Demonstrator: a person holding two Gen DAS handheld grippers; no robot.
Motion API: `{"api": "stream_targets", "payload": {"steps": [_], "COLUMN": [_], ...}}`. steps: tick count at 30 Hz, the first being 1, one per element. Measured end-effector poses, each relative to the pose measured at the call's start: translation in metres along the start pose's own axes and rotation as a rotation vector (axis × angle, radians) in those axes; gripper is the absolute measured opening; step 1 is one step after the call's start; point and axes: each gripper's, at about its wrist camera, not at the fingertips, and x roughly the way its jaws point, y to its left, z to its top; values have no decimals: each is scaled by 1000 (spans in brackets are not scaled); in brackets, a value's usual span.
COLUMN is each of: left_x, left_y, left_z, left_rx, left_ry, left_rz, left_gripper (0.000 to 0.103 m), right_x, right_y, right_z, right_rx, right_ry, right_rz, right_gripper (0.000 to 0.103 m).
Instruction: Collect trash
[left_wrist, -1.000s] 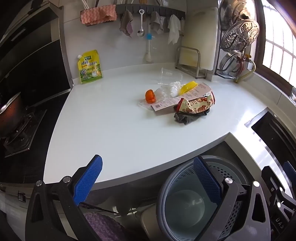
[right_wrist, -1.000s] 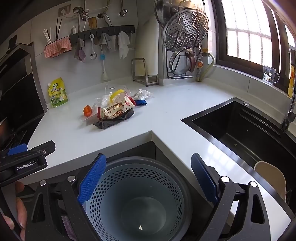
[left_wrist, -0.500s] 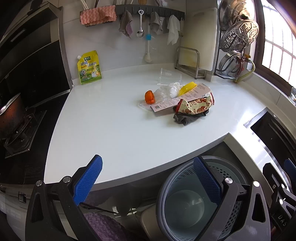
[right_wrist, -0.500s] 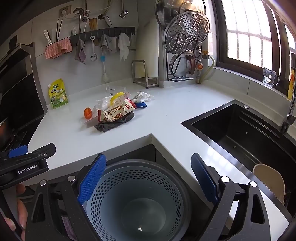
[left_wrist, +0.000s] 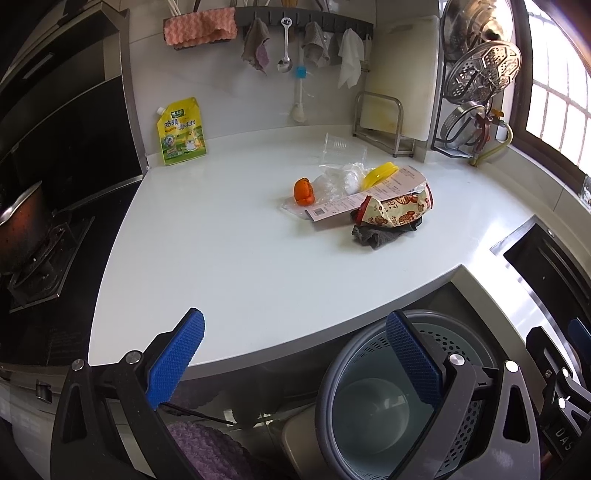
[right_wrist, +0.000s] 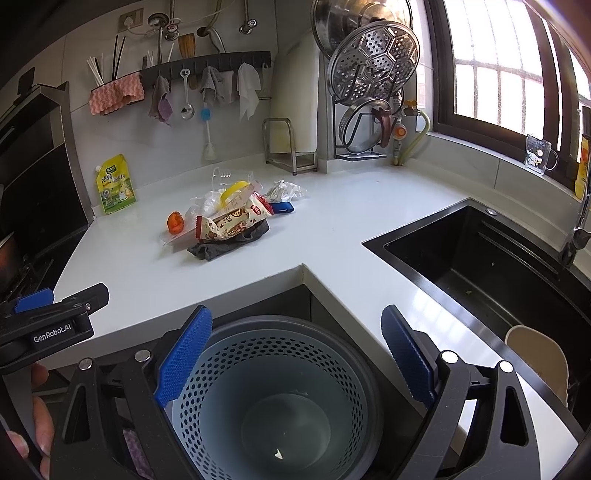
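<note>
Right wrist: right gripper (right_wrist: 295, 354) gapes wide (empty) above bin (right_wrist: 280, 398).

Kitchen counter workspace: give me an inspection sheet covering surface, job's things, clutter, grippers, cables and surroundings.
Surface: white L-shaped countertop, glossy.
Job's things: printed snack wrapper lying on a dark grey cloth; long paper receipt; crumpled clear plastic bag; small orange object; perforated grey waste bin below the counter edge, almost empty.
Clutter: yellow seasoning pouch against the wall.
Grippers: left gripper and right gripper open, holding nothing.
Cables: nothing seen.
Surroundings: black sink, window, hanging utensil rail.
</note>
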Motion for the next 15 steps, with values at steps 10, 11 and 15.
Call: {"api": "stream_targets", "payload": {"steps": [10,11,15], "left_x": [3,3,4], "left_y": [1,1,1], "left_z": [-3,-4,-4], "left_rx": [3,4,4], "left_ry": [6,7,7], "left_rz": [3,2,2], "left_gripper": [97,97,97], "right_x": [1,2,2], "right_y": [3,3,3], "right_z": [-3,-3,-4], "right_rx": [-2,-1,-1], "right_ry": [0,1,2], "right_rz": [0,0,1], "right_gripper": [89,89,89]}}
